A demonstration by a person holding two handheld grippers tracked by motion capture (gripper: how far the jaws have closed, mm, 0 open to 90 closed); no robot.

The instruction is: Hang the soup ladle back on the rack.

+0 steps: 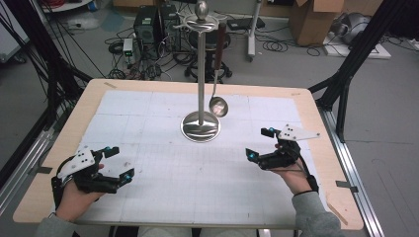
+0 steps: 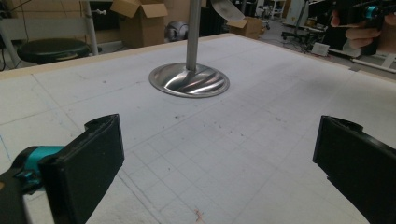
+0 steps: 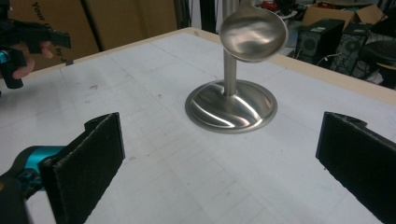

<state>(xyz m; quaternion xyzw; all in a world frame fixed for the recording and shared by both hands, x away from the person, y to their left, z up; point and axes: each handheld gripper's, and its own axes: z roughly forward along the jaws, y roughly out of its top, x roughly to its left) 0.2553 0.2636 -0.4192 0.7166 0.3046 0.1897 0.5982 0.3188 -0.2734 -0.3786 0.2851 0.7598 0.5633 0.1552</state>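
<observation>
A steel stand (image 1: 200, 127) with a round base and a tall pole rises at the middle of the table. From a hook at its top hangs a ladle (image 1: 218, 106) with a dark handle, its bowl just above the base on the right. My left gripper (image 1: 122, 162) sits low at the table's front left, open and empty. My right gripper (image 1: 259, 143) is at the front right, also open and empty, pointing toward the stand. In the right gripper view the ladle bowl (image 3: 253, 32) hangs in front of the pole above the base (image 3: 231, 106), well beyond my open gripper (image 3: 219, 144). The left gripper view shows the base (image 2: 189, 80) far ahead of my open gripper (image 2: 219, 140).
A white gridded mat (image 1: 163, 168) covers the wooden table (image 1: 316, 123). Black frame posts (image 1: 346, 74) stand at both sides. Computer cases, cables and cardboard boxes (image 1: 311, 17) lie on the floor behind the table.
</observation>
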